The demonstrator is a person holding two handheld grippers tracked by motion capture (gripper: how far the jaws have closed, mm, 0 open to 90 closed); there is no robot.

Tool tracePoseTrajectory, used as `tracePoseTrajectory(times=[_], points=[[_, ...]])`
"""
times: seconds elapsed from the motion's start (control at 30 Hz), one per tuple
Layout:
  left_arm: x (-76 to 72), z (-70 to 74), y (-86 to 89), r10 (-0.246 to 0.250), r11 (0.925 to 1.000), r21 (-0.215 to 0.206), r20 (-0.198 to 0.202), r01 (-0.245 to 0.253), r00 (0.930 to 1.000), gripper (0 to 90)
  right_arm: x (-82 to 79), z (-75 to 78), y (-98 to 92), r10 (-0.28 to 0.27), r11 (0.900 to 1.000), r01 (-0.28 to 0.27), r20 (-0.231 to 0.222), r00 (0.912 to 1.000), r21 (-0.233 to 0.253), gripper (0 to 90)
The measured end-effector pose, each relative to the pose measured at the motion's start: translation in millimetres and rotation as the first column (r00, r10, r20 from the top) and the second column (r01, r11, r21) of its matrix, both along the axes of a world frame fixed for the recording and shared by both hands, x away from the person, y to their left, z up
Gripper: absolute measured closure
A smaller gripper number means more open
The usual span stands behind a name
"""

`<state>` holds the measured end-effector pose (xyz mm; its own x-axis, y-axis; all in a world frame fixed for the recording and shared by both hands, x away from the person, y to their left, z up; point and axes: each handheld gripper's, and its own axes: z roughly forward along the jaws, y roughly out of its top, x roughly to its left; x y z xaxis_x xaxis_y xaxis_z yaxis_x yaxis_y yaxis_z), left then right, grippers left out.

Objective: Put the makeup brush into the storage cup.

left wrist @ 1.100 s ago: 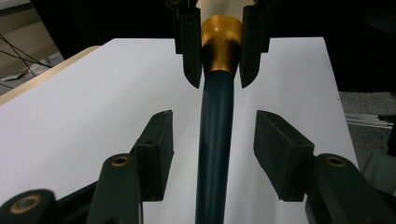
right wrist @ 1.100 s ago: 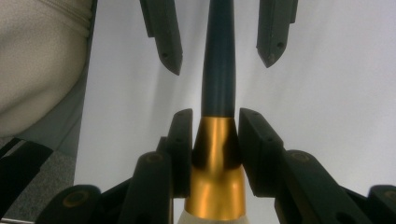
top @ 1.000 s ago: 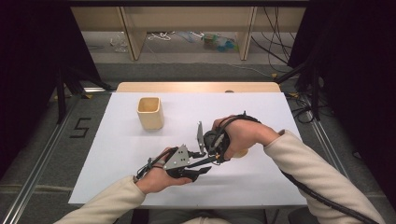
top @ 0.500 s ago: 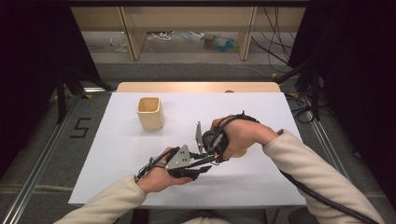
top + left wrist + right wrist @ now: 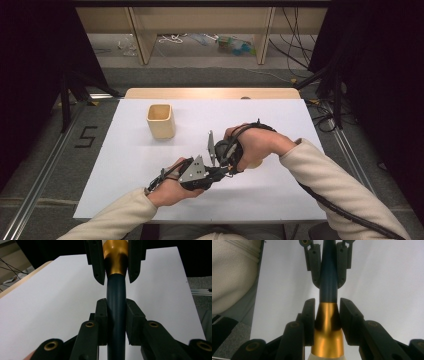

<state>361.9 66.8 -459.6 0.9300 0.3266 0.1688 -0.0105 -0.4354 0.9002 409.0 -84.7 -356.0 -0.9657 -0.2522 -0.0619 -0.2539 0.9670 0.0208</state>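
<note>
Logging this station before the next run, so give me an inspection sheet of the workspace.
Surface: white table, bare around the work.
Job's things: pen, dark blue barrel with gold section, held off the table between both tools.
Clutter: tan cup, upright, apart from the hands.
Grippers: left tool shut on the blue barrel; right tool shut on the gold section.
Cables: black cable trailing along the right sleeve.
Surroundings: wooden frame, loose wires on the floor beyond.

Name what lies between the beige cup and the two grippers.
Bare white table between the beige cup and the grippers, per the high view.
</note>
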Motion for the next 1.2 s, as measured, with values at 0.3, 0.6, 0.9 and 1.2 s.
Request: tracePoseTrajectory(times=[0.3, 0.6, 0.9, 1.2], points=[[-0.9, 3.0, 1.5, -0.001, 0.9997, 0.024, 0.031, 0.0, 0.9995, 75.0, 1.3, 0.2, 0.3, 0.015, 1.0, -0.015, -0.005, 0.9999, 0.003, 67.4], [-2.1, 6.2, 2.2, -0.003, 0.9993, 0.038, 0.043, 0.001, 0.9991, 75.3, 1.8, 0.3, 1.1, 0.001, 1.0, -0.001, -0.008, 1.0, -0.004, 67.0], [-2.2, 8.0, 2.6, -0.01, 0.9997, 0.022, 0.027, 0.009, 0.9996, 75.4, 2.3, 2.7, 0.1, -0.022, 1.0, 0.022, -0.013, 0.9997, 0.014, 65.9], [-1.3, 8.4, 4.2, 0.001, 0.9999, 0.013, 0.032, -0.002, 0.9995, 75.4, 2.0, 19.4, -6.6, -0.142, 0.987, 0.14, 0.016, 0.9898, 0.083, 46.2]])
